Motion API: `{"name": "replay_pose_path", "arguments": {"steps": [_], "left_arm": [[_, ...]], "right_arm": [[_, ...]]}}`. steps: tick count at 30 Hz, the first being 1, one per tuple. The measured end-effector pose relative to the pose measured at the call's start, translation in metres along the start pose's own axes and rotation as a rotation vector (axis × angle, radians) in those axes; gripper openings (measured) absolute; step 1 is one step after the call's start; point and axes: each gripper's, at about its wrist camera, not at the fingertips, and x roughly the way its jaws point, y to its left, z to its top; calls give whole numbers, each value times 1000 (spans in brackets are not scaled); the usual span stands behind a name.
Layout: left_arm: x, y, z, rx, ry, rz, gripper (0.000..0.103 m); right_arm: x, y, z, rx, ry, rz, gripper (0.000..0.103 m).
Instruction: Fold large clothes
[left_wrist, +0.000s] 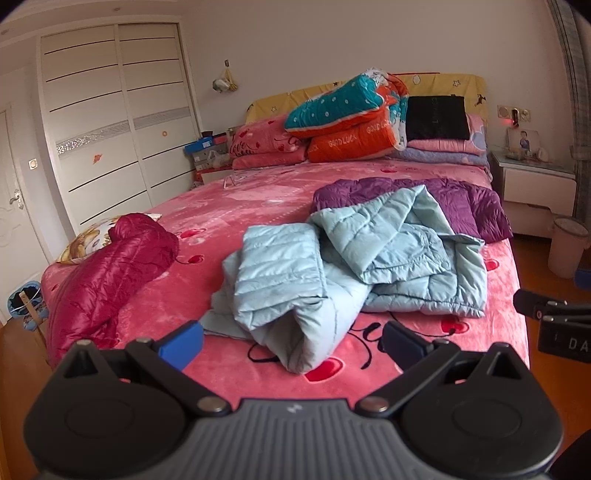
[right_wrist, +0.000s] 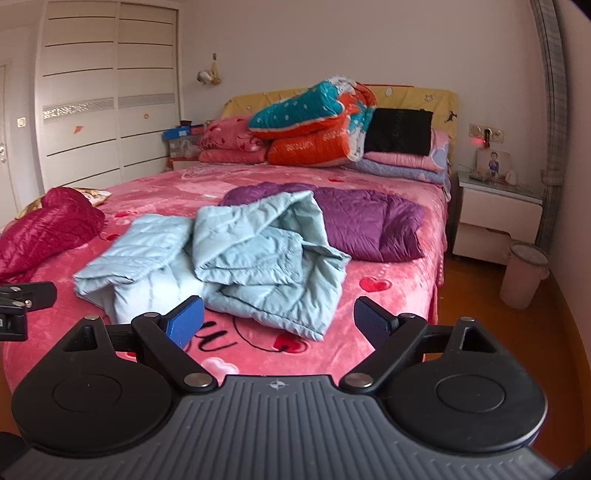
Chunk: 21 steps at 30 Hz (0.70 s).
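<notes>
Both of our tongs sit right up front, so we'll start there. Our left tongs (left_wrist: 291, 339) have their blue-padded fingers (left_wrist: 183, 341) spread wide with nothing between them, hovering over the near edge of the bed. Our right tongs (right_wrist: 279, 323) are the same deal: spread apart, empty, held above the pink fleece bedspread with red hearts (right_wrist: 388, 291). Each one pokes into the edge of the other's camera view, so they're side by side.

What we're here for is the crumpled light blue quilted puffer jacket (left_wrist: 332, 258), lying in a heap in the middle of the bed, just beyond both tongs. It's bunched up, with one part folded over itself on the left and the rest rumpled to the right. Neither of our tongs touches it.

Behind it, touching its far edge, lies a purple quilted puffer jacket (left_wrist: 461, 203), spread fairly flat. Off to the left, well apart, there's a dark red shiny puffer jacket (left_wrist: 110, 273) draped over the bed's left edge, with a patterned cushion (left_wrist: 85, 243) tucked just behind it.

At the headboard we see a pile of folded orange and teal quilts (left_wrist: 351, 122) resting on pink pillows. A white nightstand (right_wrist: 498, 218) and a pale round bin (right_wrist: 524, 273) stand to the bed's right, and a white sliding-door wardrobe (left_wrist: 110, 122) is on the left.
</notes>
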Motion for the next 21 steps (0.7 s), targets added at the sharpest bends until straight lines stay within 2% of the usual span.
{"name": "replay_pose_path", "arguments": {"steps": [13, 21], "left_arm": [[15, -15, -3, -3, 15, -32, 102], [51, -19, -5, 3, -16, 5, 102]], "right_arm": [[32, -23, -21, 2, 45, -56, 103], [50, -41, -40, 1, 88, -65, 103]]}}
